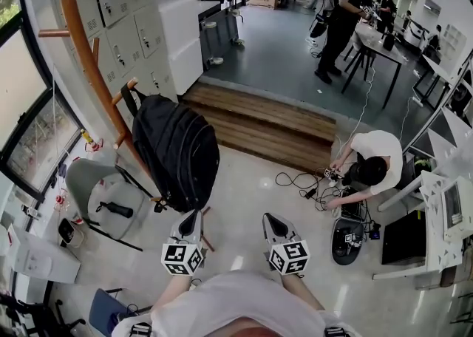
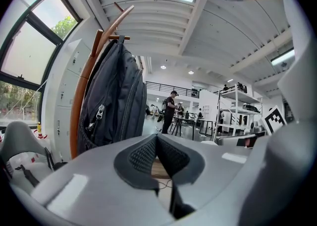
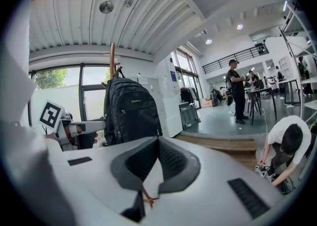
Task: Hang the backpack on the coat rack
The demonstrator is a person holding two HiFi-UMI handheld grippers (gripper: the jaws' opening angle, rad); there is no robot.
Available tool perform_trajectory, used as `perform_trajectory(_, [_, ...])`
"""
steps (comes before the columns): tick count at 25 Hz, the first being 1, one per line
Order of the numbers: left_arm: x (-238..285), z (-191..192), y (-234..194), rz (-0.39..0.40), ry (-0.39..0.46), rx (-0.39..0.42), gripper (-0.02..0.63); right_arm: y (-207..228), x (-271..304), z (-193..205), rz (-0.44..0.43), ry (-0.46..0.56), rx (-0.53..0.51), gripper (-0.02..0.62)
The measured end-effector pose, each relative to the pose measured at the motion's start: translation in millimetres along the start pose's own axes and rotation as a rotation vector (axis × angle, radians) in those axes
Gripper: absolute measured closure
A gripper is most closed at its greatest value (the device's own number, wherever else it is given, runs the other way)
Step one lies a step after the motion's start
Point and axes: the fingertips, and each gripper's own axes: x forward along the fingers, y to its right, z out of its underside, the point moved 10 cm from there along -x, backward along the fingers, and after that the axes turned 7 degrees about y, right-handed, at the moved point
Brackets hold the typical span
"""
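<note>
The black fabric backpack [image 1: 177,151] is up on the tall, curved, brown wooden coat rack [image 1: 89,55]: its top strap is looped over one of the short side pegs, and the bag hangs flat against the pole, clear of the pale tiled floor [image 1: 244,180]. The rack stands at the left edge of that floor, beside the big window [image 1: 33,136] and the grey metal lockers [image 1: 126,10], with a grey moulded chair [image 1: 92,184] just beside its foot. The left gripper [image 1: 194,215] hovers below the bag's bottom edge, apart from it, with its jaws clenched together on nothing. The left gripper view shows the dark ribbed pads meeting at the tips. The right gripper [image 1: 270,217] sits alongside, further from the bag, with its pads likewise pinched together at the tips and nothing caught between them. From the right gripper view the backpack hangs upright with its front pocket facing out. Beyond, along the far edge of the floor, runs a wooden step [image 1: 273,125]; a person in a white shirt [image 1: 377,152] crouches over cables, and a person in black [image 1: 341,21] stands at a table.
</note>
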Motion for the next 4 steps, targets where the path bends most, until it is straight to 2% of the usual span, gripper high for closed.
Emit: perform_trajectory(4, [2.0, 2.4, -1.1, -0.001, -0.007, 0.001, 0.596, 1.0, 2.0, 1.0, -0.006, -0.001, 0.001, 0.588])
